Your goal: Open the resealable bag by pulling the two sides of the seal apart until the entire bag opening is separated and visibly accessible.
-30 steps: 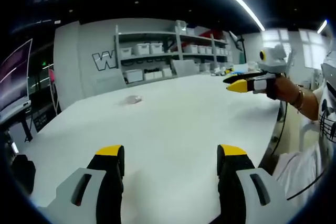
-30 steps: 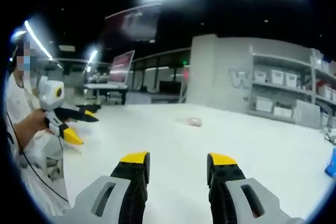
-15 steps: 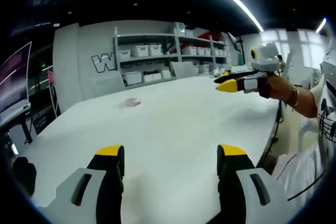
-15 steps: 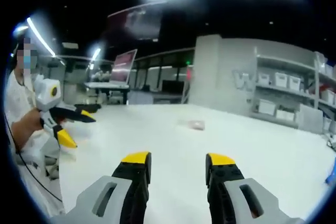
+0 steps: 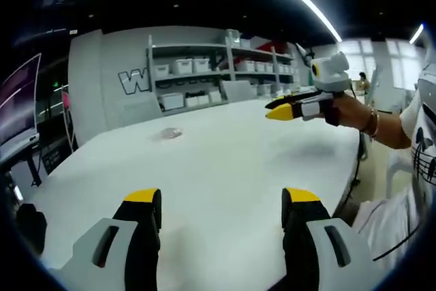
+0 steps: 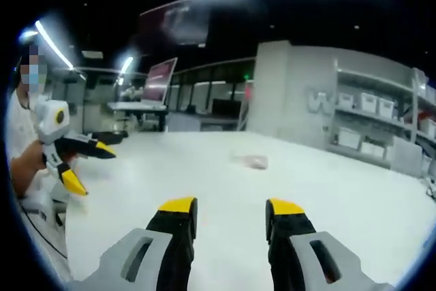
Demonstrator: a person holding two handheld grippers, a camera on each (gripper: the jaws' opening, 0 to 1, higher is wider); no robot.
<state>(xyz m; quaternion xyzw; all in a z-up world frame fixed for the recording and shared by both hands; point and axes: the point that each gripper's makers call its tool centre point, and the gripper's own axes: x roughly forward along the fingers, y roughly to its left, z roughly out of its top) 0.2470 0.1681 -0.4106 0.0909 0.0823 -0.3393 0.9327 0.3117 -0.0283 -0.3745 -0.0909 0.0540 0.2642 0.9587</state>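
Observation:
A small clear resealable bag [image 5: 172, 132] with something pinkish inside lies flat far out on the white table [image 5: 231, 161]; in the right gripper view the bag [image 6: 253, 161] sits ahead of the jaws. My left gripper [image 5: 221, 199] hovers open over the near table edge, nothing between its yellow-tipped jaws. My right gripper [image 6: 231, 206] is open and holds nothing too. A hand carries the right gripper [image 5: 281, 109] in from the right, above the table and well short of the bag. The left gripper [image 6: 87, 167] appears at the left edge, jaws spread.
Shelving with white storage bins [image 5: 204, 73] stands behind the table against a grey wall. Desks with monitors [image 6: 160, 76] lie beyond the table's far side. The person's torso [image 5: 419, 161] is at the table's right edge.
The right gripper has risen and moved forward over the table toward the bag. The left gripper has stayed put. The bag has not moved.

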